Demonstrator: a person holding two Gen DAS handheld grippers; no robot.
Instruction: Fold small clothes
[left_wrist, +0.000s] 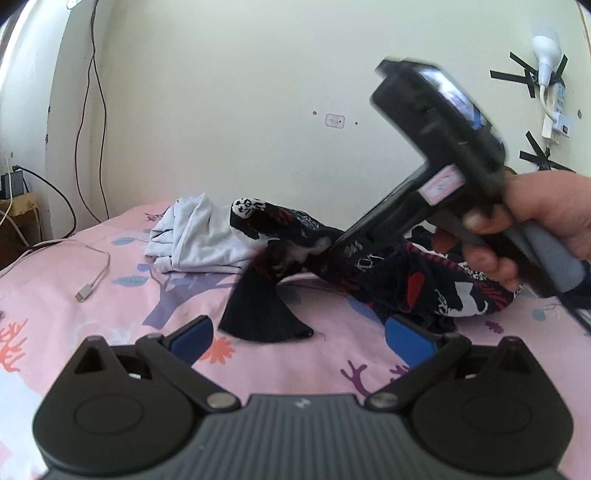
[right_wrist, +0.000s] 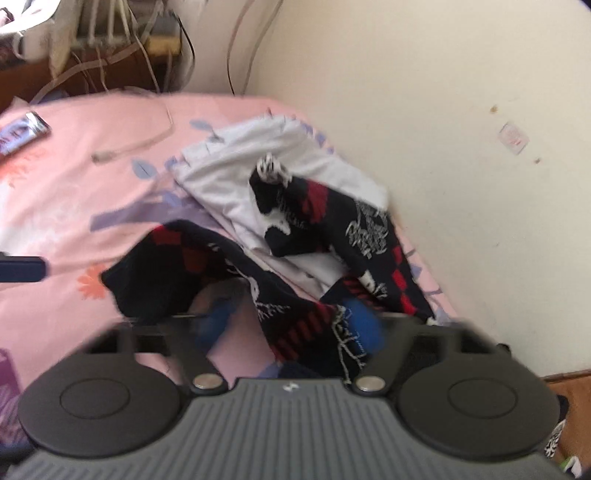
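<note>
- Nearest in the left wrist view, the left gripper (left_wrist: 297, 334) stands spread and empty just above the pink bed sheet (left_wrist: 110, 314), its blue pads either side of a black ribbed cuff (left_wrist: 264, 314) without touching it.
- Beyond it, the dark patterned garment (left_wrist: 406, 288) lies crumpled and unfolded; the right gripper (left_wrist: 328, 247), held by a hand (left_wrist: 535, 218), digs into its middle.
- Behind, a white garment (left_wrist: 199, 236) sits loosely folded by the wall, so I judge one piece done and this one barely begun.
- From the right wrist view, blurred, the right gripper (right_wrist: 291, 325) appears pinched on the dark patterned garment (right_wrist: 229, 269), which drapes over its blue pads.
- Past it, the white garment (right_wrist: 266, 162) lies under the dark one's far end.
</note>
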